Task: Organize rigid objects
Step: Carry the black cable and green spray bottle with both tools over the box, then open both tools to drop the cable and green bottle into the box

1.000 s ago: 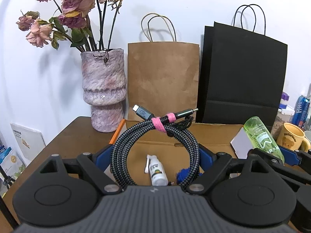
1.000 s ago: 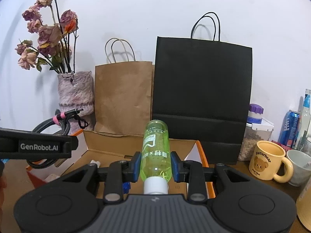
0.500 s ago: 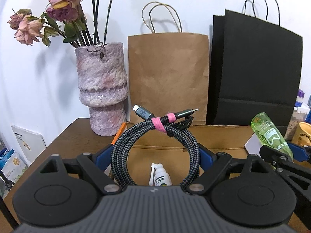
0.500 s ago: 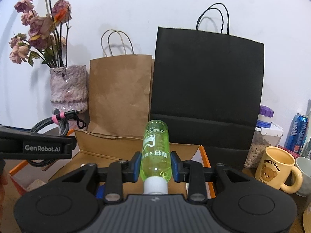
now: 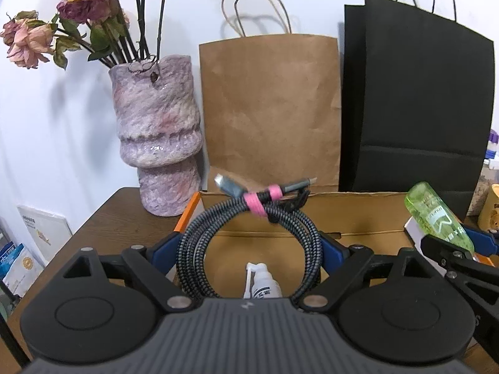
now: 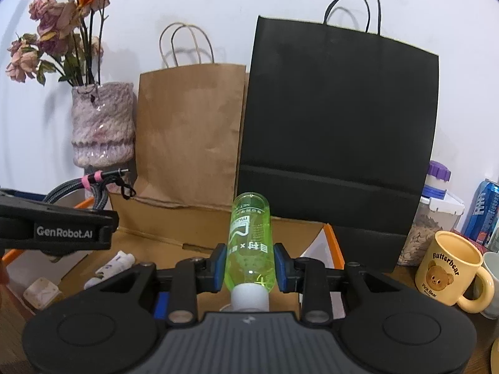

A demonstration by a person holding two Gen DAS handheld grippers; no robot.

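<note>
A coiled black braided cable [image 5: 190, 249] with a pink tie stands upright between the blue pads of my left gripper [image 5: 248, 249]. Its jaws are opening, and the cable's plug end is blurred. Below it lies an open cardboard box [image 5: 358, 212] holding a small white spray bottle [image 5: 262, 283]. My right gripper [image 6: 249, 265] is shut on a clear green bottle [image 6: 249, 246], white cap toward the camera, over the box's [image 6: 156, 237] right half. The green bottle [image 5: 436, 215] also shows at the right of the left wrist view, and the cable [image 6: 71, 187] at the left of the right wrist view.
Behind the box stand a pink vase [image 5: 156, 137] with dried roses, a brown paper bag [image 5: 268, 109] and a black paper bag [image 5: 414, 93]. To the right are a yellow mug [image 6: 449, 274], a jar [image 6: 433, 218] and a blue can [image 6: 483, 208]. A white tube [image 6: 112, 265] lies inside the box.
Both grippers have moved forward and a little down toward the box and bags. The cable's top has tipped and blurred as the left jaws widen. The green bottle stays gripped.
</note>
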